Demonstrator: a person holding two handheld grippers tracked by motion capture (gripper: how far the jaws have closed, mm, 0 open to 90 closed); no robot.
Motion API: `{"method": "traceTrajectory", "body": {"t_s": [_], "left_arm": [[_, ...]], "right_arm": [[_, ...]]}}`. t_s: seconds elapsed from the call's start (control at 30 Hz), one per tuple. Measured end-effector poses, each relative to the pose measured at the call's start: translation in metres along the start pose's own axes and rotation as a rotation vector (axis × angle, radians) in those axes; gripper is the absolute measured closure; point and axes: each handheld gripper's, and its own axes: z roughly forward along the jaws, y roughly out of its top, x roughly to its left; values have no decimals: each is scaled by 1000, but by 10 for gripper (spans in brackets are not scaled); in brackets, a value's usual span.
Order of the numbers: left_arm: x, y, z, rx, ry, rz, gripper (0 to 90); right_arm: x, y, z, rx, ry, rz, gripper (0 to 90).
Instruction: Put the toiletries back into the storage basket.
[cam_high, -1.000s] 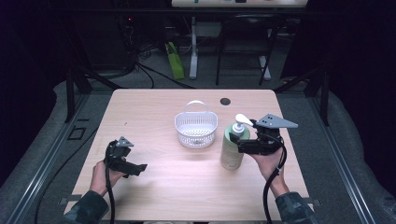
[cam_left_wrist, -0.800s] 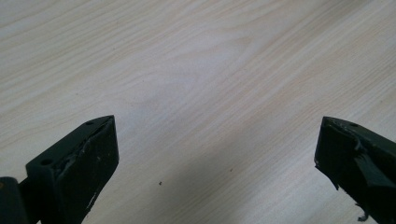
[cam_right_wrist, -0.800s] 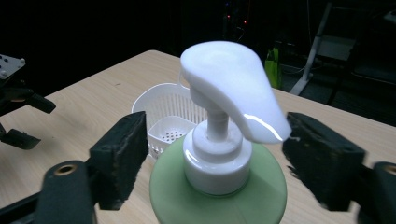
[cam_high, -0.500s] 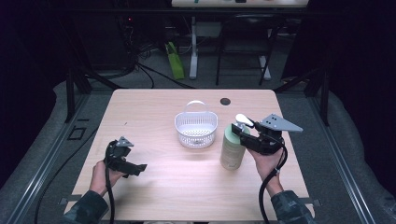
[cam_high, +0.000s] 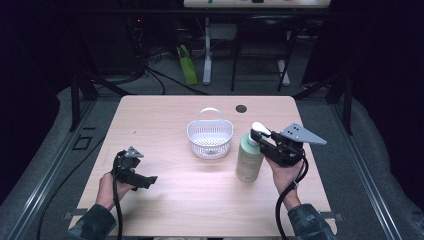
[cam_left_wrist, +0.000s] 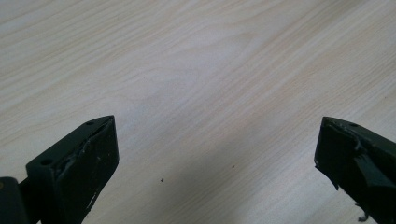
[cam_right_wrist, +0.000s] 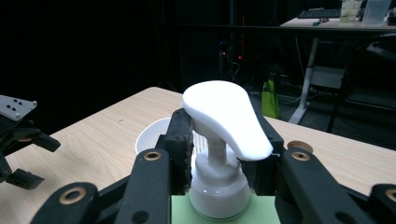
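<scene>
while right tongs (cam_right_wrist: 219, 177) clamp its white pump neck, pale green bottle (cam_high: 248, 159) stands upright; left tongs (cam_left_wrist: 215, 158) wide.

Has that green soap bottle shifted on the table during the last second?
No. The green soap bottle stands right of the white basket, same spot.

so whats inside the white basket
The white basket looks empty: the high view shows bare mesh floor and walls. In the right gripper view the pump bottle and the right gripper cover most of it, so that part stays hidden there.
</scene>
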Motion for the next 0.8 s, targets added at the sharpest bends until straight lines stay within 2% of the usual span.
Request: {"method": "traceTrajectory", "body": {"t_s": [0.37,0.6,0.8], "left_arm": [[-1,0,0,1,-3,5,0],[0,0,0,3,-4,6,0],[-1,0,-1,3,-5,8,0]], "right_arm": [[-1,-2,-1,-26,3,-8,671],[-2,-4,-1,-46,4,6,671],[0,1,-3,-57,9,-13,672]]}}
